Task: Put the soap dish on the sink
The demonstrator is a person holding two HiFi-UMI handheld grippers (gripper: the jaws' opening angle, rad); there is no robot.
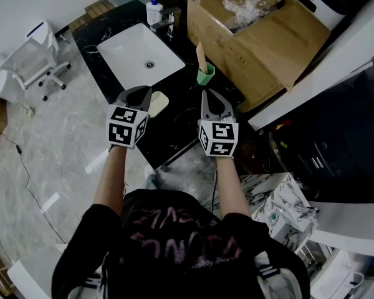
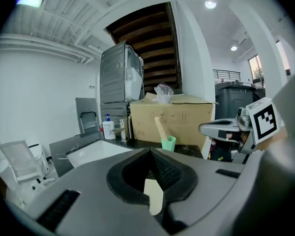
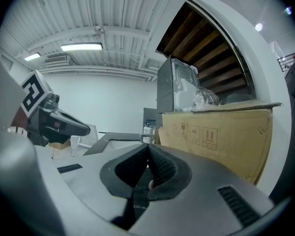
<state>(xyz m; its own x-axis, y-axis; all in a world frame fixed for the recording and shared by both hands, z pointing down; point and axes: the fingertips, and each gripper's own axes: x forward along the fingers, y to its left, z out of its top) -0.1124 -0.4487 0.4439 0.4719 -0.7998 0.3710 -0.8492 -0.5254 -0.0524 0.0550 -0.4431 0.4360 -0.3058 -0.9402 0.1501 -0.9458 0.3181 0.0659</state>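
Observation:
A cream oval soap dish (image 1: 158, 101) lies on the black counter (image 1: 181, 114), just right of my left gripper (image 1: 139, 91). The left gripper's jaws are closed, and the left gripper view shows a sliver of the soap dish (image 2: 154, 196) through the gap under the left gripper (image 2: 150, 151). The white sink (image 1: 140, 58) is sunk into the counter beyond the dish. My right gripper (image 1: 210, 94) hovers over the counter's right part, jaws closed and empty. In its own view the right gripper (image 3: 148, 146) points toward the cardboard box.
A green cup (image 1: 206, 75) with a wooden stick stands between the grippers, farther back. A soap dispenser (image 1: 154, 11) and faucet (image 1: 168, 21) stand behind the sink. A large open cardboard box (image 1: 255, 33) fills the counter's right. White chairs (image 1: 34, 64) stand on the floor at left.

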